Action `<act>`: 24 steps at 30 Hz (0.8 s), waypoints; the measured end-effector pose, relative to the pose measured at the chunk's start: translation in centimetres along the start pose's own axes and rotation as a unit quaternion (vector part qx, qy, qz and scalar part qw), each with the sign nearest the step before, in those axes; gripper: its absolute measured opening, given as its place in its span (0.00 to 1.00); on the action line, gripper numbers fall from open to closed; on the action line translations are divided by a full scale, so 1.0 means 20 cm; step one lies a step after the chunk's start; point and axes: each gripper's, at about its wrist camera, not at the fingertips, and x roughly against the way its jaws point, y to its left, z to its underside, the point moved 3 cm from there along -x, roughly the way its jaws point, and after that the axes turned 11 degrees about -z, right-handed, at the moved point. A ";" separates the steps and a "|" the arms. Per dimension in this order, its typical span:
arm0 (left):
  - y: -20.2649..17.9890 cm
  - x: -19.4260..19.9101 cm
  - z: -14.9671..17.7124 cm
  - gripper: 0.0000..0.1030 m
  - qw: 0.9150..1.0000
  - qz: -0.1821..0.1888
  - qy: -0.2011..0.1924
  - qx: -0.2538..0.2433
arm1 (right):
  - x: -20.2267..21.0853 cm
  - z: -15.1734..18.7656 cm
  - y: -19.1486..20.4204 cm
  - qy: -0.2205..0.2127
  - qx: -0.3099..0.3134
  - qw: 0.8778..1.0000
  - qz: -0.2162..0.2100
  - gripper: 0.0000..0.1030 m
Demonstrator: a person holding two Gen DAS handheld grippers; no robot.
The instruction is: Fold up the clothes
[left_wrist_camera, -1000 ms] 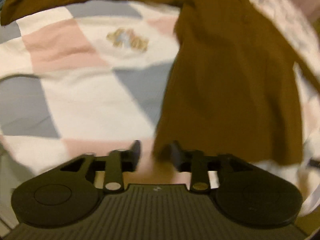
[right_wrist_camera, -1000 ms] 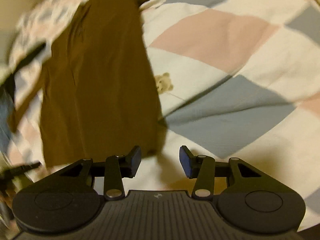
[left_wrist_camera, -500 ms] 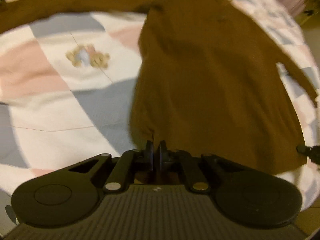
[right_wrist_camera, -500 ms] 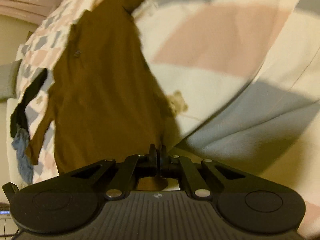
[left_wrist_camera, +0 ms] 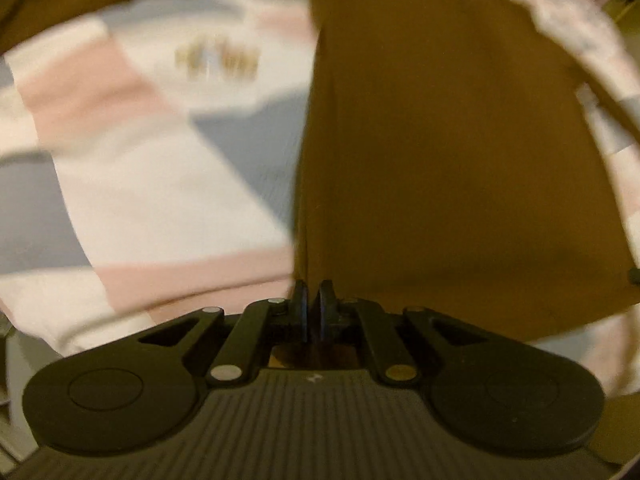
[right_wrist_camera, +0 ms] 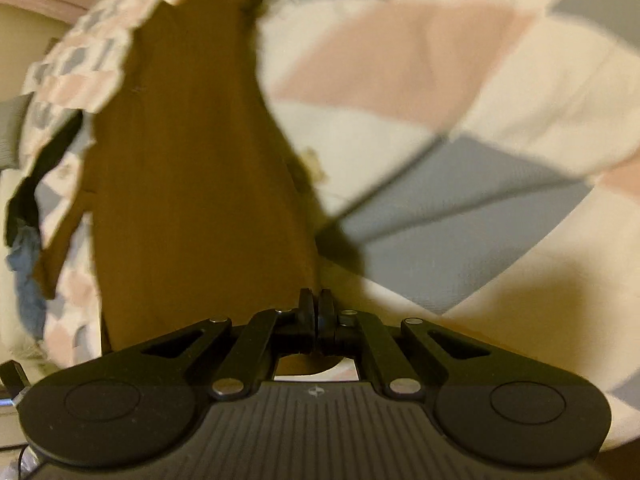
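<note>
A brown long-sleeved shirt (left_wrist_camera: 448, 152) lies spread on a patchwork bedcover (left_wrist_camera: 160, 184). My left gripper (left_wrist_camera: 313, 300) is shut on the shirt's near left hem corner. In the right wrist view the same shirt (right_wrist_camera: 192, 184) stretches away on the left, and my right gripper (right_wrist_camera: 317, 304) is shut on its near right hem corner. One sleeve (left_wrist_camera: 120, 4) runs off to the upper left; the other sleeve (right_wrist_camera: 60, 240) hangs at the left side. Both views are blurred by motion.
The bedcover (right_wrist_camera: 460, 80) has pink, grey and cream patches with small bear prints (left_wrist_camera: 218, 58). A blue garment (right_wrist_camera: 24, 276) and a dark one (right_wrist_camera: 28, 196) lie at the bed's left edge. A pale wall (right_wrist_camera: 24, 28) shows beyond.
Both grippers went from open to shut on the shirt's hem corners. The fabric now looks pulled taut and closer to the cameras, and the views have shifted.
</note>
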 end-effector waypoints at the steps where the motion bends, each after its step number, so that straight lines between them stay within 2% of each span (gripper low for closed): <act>1: -0.02 -0.02 0.00 0.08 1.000 -0.011 0.002 -0.003 | -0.04 0.01 -0.02 0.000 0.000 1.000 0.006 0.02; 3: -0.05 0.01 -0.02 0.17 0.999 -0.034 -0.004 -0.023 | -0.04 0.03 -0.01 -0.005 0.019 1.000 0.014 0.15; 4: -0.06 0.04 -0.02 0.20 0.998 -0.046 -0.011 -0.040 | -0.01 0.04 0.00 -0.009 0.034 0.999 0.023 0.34; 5: -0.06 0.08 -0.01 0.31 0.997 -0.056 -0.019 -0.057 | 0.02 0.05 0.01 -0.014 0.048 0.998 0.032 0.47; 7: -0.04 0.16 0.01 0.34 0.994 -0.072 -0.029 -0.077 | 0.08 0.08 0.00 -0.018 0.065 0.997 0.040 0.47; 9: -0.01 0.25 0.00 0.27 0.993 -0.076 -0.040 -0.076 | 0.16 0.09 -0.02 -0.033 0.051 0.998 0.023 0.47; 13: -0.12 0.37 -0.08 0.26 0.994 -0.037 -0.071 -0.072 | 0.19 0.09 -0.06 -0.054 0.021 0.998 -0.010 0.47; 15: -0.30 0.42 -0.11 0.25 0.988 -0.014 -0.092 -0.126 | 0.18 0.10 -0.07 -0.054 0.004 0.998 -0.020 0.46; 16: -0.41 0.44 -0.11 0.25 0.981 0.001 -0.102 -0.166 | 0.18 0.11 -0.08 -0.056 -0.005 0.998 -0.028 0.44; 18: -0.65 0.51 -0.07 0.25 0.960 0.039 -0.123 -0.249 | 0.19 0.12 -0.09 -0.060 -0.025 0.997 -0.043 0.39; 21: -1.00 0.60 0.03 0.25 0.917 0.103 -0.155 -0.352 | 0.20 0.16 -0.09 -0.052 -0.012 0.997 -0.051 0.38; 24: -1.27 0.62 0.13 0.25 0.880 0.147 -0.167 -0.419 | 0.21 0.22 -0.08 -0.038 0.034 0.998 -0.030 0.38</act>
